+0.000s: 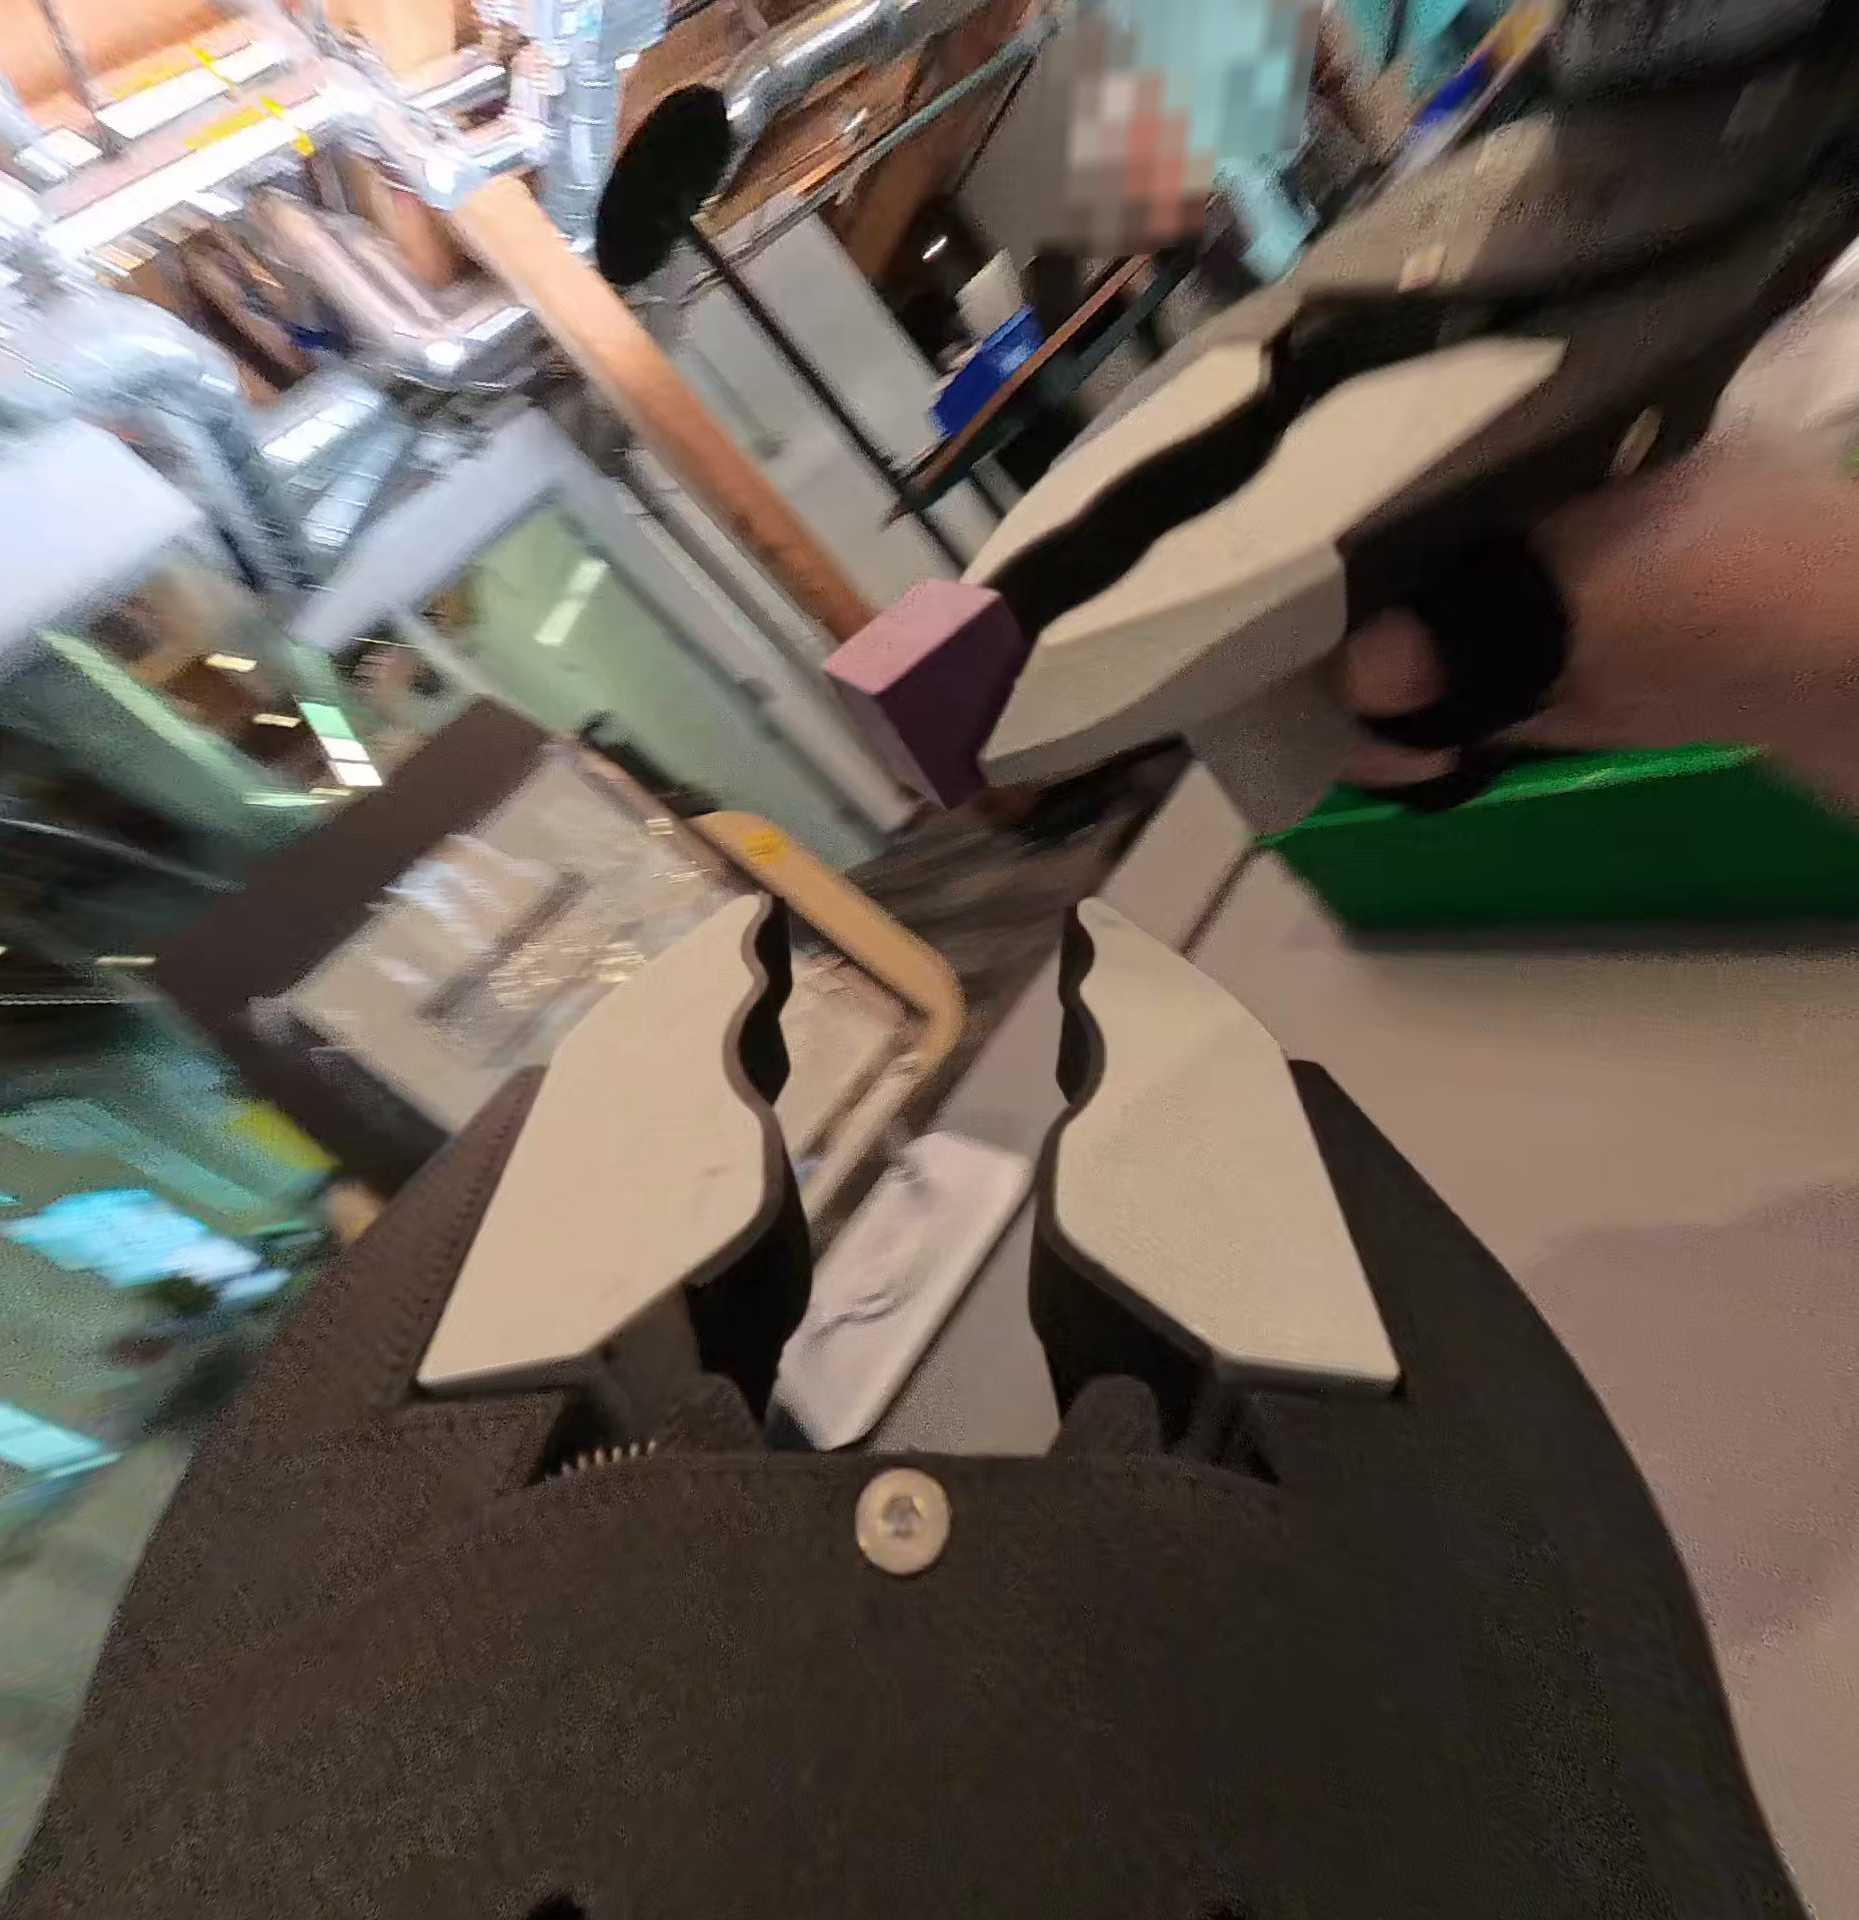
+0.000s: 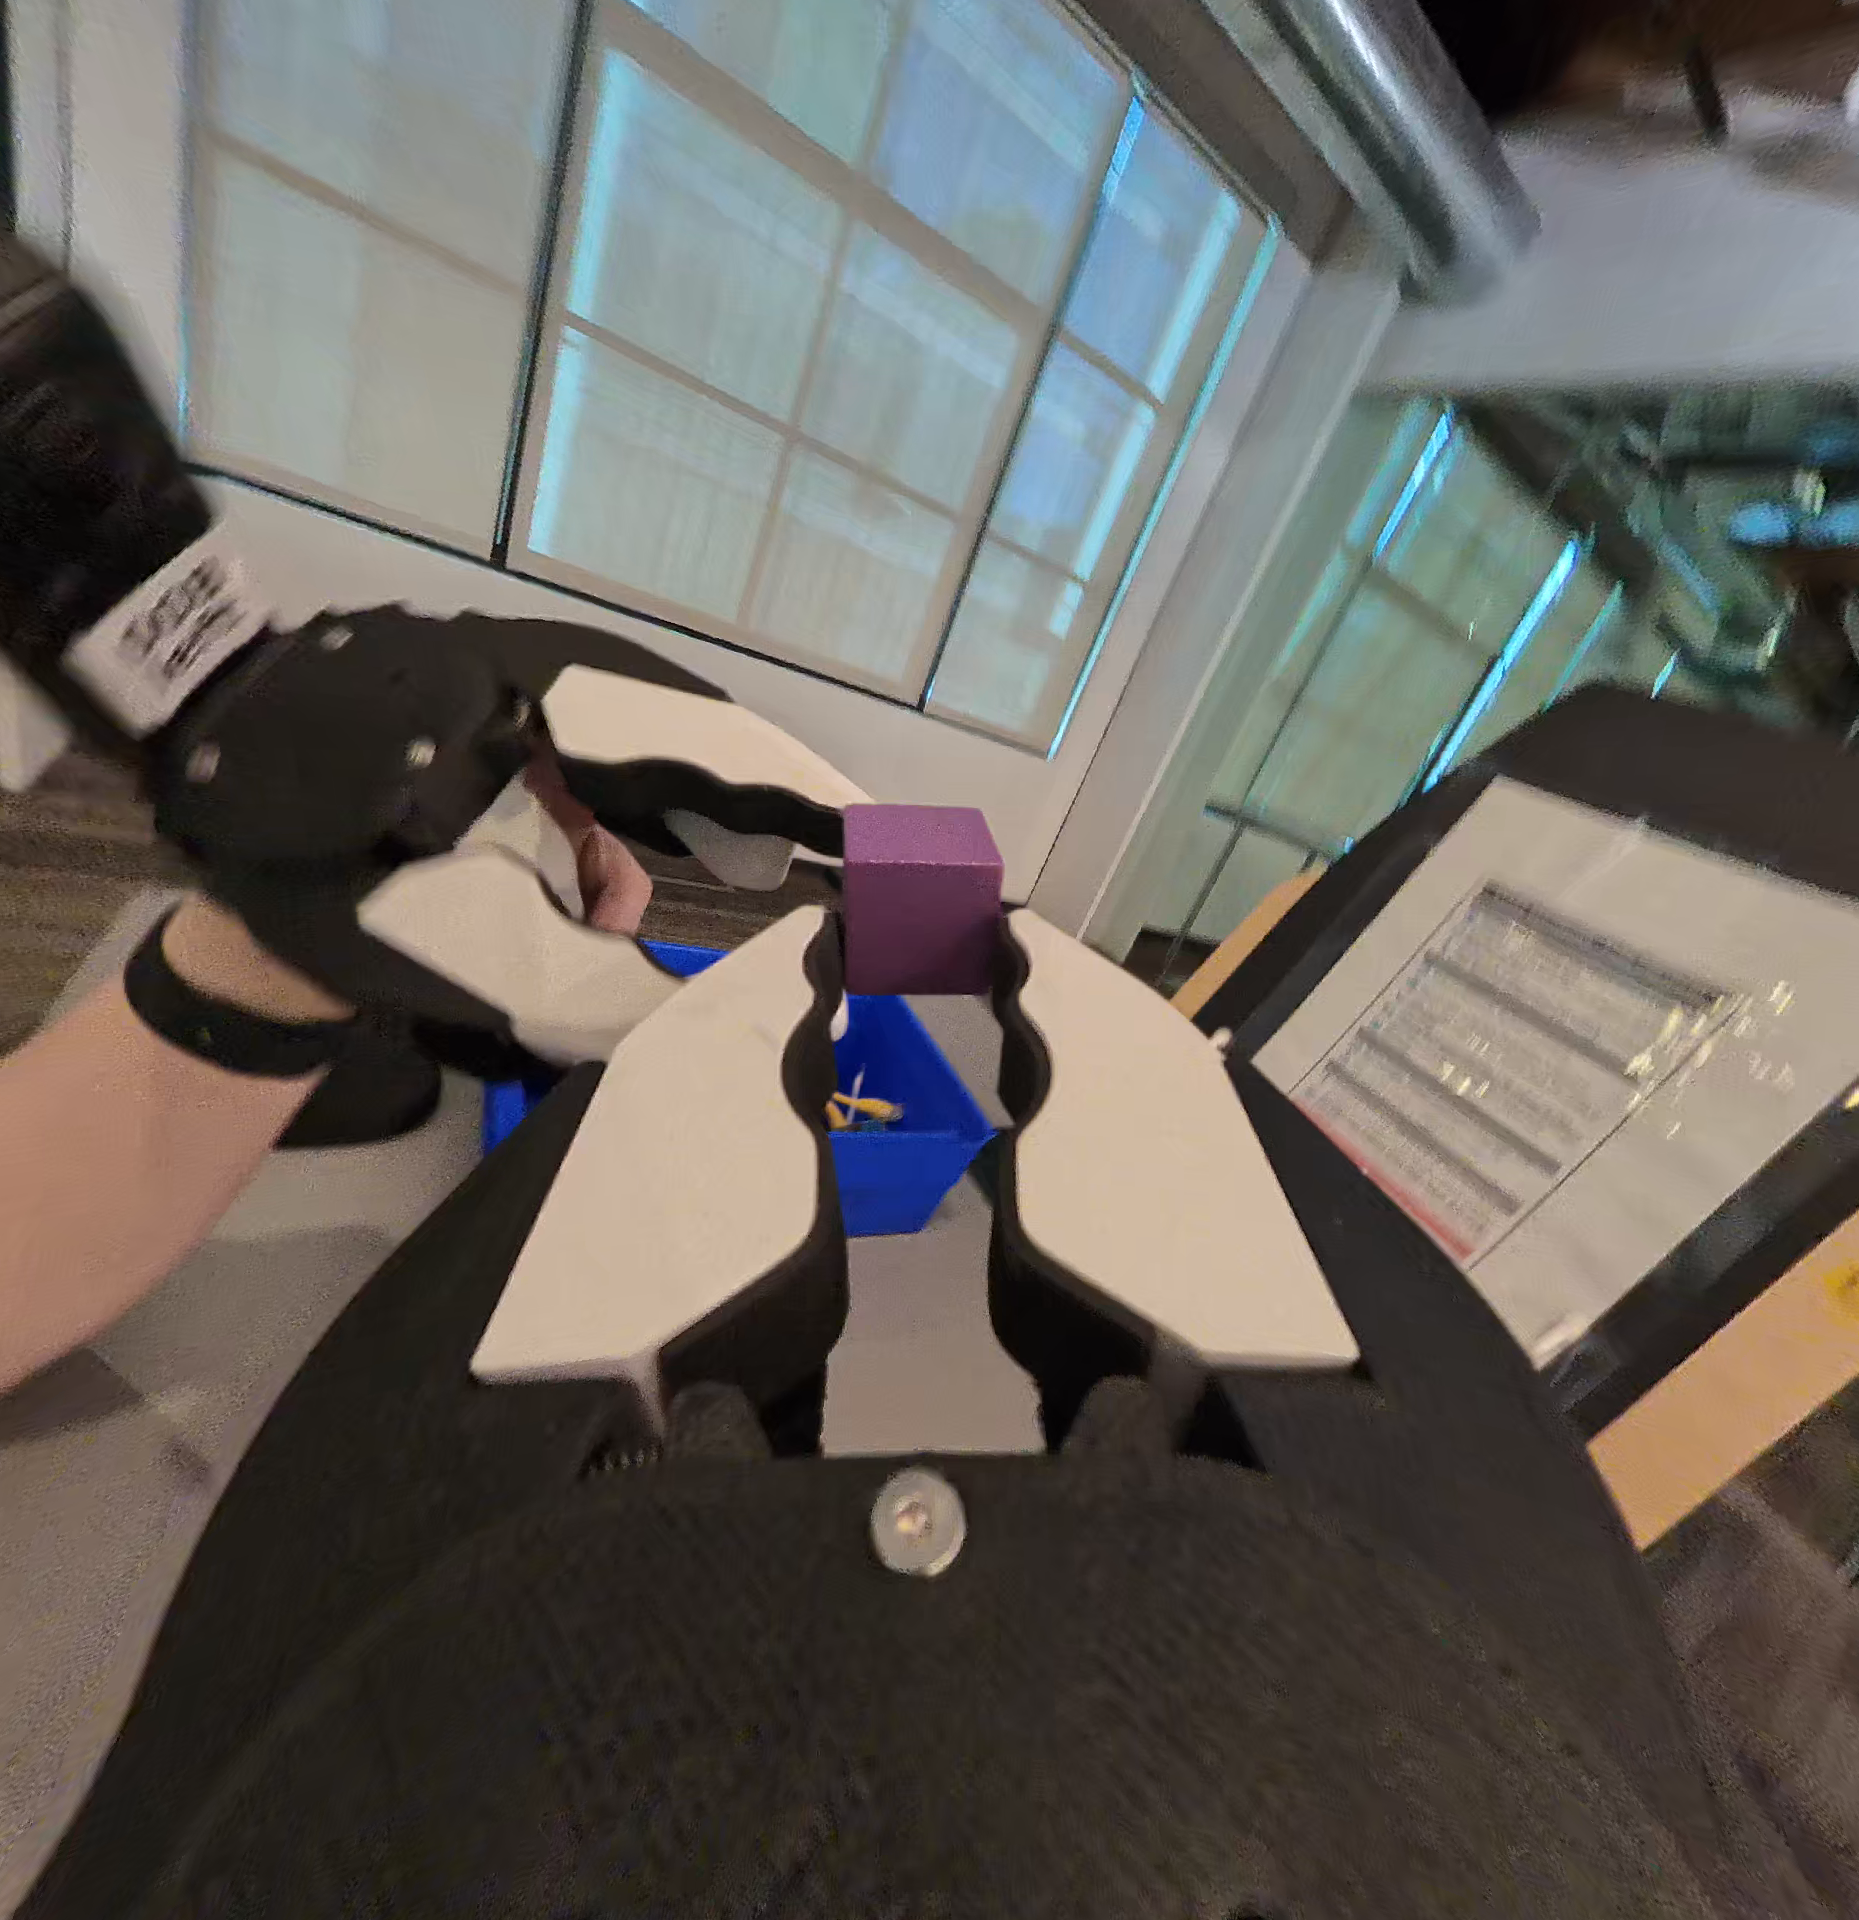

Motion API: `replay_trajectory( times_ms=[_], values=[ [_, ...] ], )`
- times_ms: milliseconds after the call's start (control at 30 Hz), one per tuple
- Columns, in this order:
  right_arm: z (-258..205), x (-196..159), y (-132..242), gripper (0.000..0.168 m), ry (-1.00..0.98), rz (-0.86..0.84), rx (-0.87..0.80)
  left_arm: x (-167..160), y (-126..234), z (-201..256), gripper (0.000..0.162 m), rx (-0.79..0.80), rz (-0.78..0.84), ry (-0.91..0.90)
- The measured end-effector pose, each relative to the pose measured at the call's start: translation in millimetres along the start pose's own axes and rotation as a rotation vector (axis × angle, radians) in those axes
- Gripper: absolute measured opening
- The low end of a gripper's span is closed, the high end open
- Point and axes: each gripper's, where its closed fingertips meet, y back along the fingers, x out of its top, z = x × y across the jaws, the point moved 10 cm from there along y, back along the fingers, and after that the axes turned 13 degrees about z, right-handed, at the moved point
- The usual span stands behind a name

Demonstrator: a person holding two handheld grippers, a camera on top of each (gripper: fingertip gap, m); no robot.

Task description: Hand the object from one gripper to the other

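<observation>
Right gripper [image 2: 920,925] is clamped on the purple cube [image 2: 920,899]: the cube sits right at the tips of its 2 white fingers [image 2: 686,1164], one side face against each black inner pad, most of the block sticking out past the tips. The left wrist view confirms it: the right gripper [image 1: 992,675] comes in from the upper right, and the purple cube [image 1: 930,681] is pinched at its very end, held in the air well above the tabletop [image 1: 1527,1143]. Left gripper [image 1: 920,925] has its jaws apart with nothing between them; through the gap only the tabletop and a white flat item [image 1: 904,1288] show. In the right wrist view the left gripper [image 2: 759,904] reaches in from the left, spread wide, 1 finger above and 1 below, tips just beside the cube's left face. Cannot tell whether the upper tip touches it. A bare forearm with a black wristband [image 2: 213,1023] sits behind that gripper. Below the cube, a blue bin [image 2: 904,1143] sits on the tabletop with small yellow and white bits inside. A green bin [image 1: 1590,842] shows under the right gripper in the left wrist view. A black-framed panel [image 2: 1590,1039] stands to the right, a large gridded window [image 2: 800,364] behind. Both views are motion-blurred at the edges.
</observation>
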Motion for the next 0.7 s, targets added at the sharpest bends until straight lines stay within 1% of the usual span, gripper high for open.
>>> replay_trajectory(
  times_ms=[100,167,200,233,300,367,400,467,567,700],
  values=[
    [-5.6,3.3,9.9,0.028,0.281,0.046,0.091,8.5,13.1,-10.4,0.050,-0.211,0.126,0.403],
    [-14.4,2.4,14.0,0.028,0.505,0.061,0.149,9.9,17.6,-17.9,0.059,-0.301,0.176,0.644],
    [-19.7,1.5,15.1,0.028,0.596,0.068,0.173,8.6,17.6,-20.3,0.066,-0.335,0.174,0.734],
    [-24.6,0.9,15.2,0.028,0.667,0.083,0.183,6.3,16.6,-20.9,0.069,-0.364,0.159,0.796],
    [-32.7,0.7,13.1,0.028,0.727,0.107,0.199,1.7,12.3,-17.1,0.071,-0.429,0.111,0.868],
    [-38.6,0.2,10.9,0.029,0.735,0.128,0.226,0.8,6.9,-12.0,0.067,-0.493,0.090,0.925],
    [-40.9,-0.6,10.5,0.029,0.746,0.138,0.242,1.3,4.8,-10.0,0.063,-0.517,0.102,0.949],
    [-43.2,-2.3,11.0,0.029,0.785,0.151,0.256,1.5,1.5,-6.6,0.047,-0.550,0.108,0.971],
    [-42.9,-4.8,12.5,0.029,0.838,0.173,0.260,1.3,-1.2,-1.5,0.030,-0.600,0.101,0.963],
    [-41.4,-4.5,16.9,0.028,0.856,0.245,0.285,3.1,-0.2,-1.9,0.031,-0.642,0.155,0.995]
  ],
)
